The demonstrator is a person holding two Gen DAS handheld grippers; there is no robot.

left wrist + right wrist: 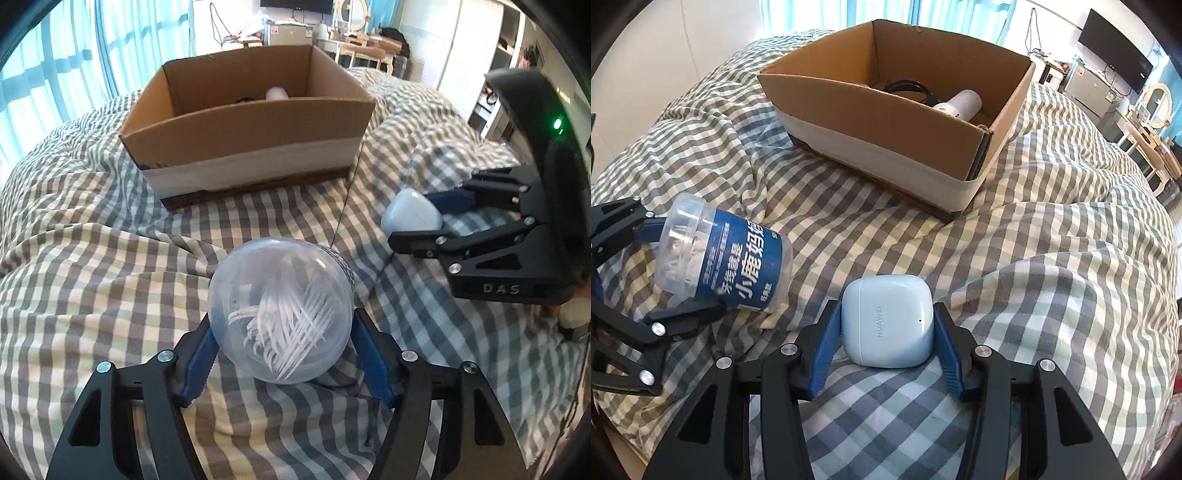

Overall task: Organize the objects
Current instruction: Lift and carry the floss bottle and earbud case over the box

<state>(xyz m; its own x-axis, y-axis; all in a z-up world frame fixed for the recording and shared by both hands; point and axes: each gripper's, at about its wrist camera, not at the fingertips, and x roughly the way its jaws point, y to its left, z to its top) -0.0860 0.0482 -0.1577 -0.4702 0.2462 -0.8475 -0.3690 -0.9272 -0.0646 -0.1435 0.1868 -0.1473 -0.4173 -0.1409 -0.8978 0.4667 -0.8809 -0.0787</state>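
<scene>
My left gripper (282, 332) is shut on a clear plastic jar of floss picks (280, 310) with a blue label, held on its side just above the checked bed cover. The jar (724, 258) and left gripper (665, 269) also show in the right wrist view. My right gripper (888, 328) is shut on a pale blue earbud case (888, 325). In the left wrist view the right gripper (417, 218) holds that case (412, 216) at the right. An open cardboard box (251, 122) stands ahead of both; it (886, 122) holds a white cylinder (960, 103) and a black cable (905, 88).
The grey and white checked duvet (110, 258) is rumpled, with folds around the box. Beyond the bed are curtains (55, 74), a desk with clutter (362, 40) and a white wardrobe (461, 44).
</scene>
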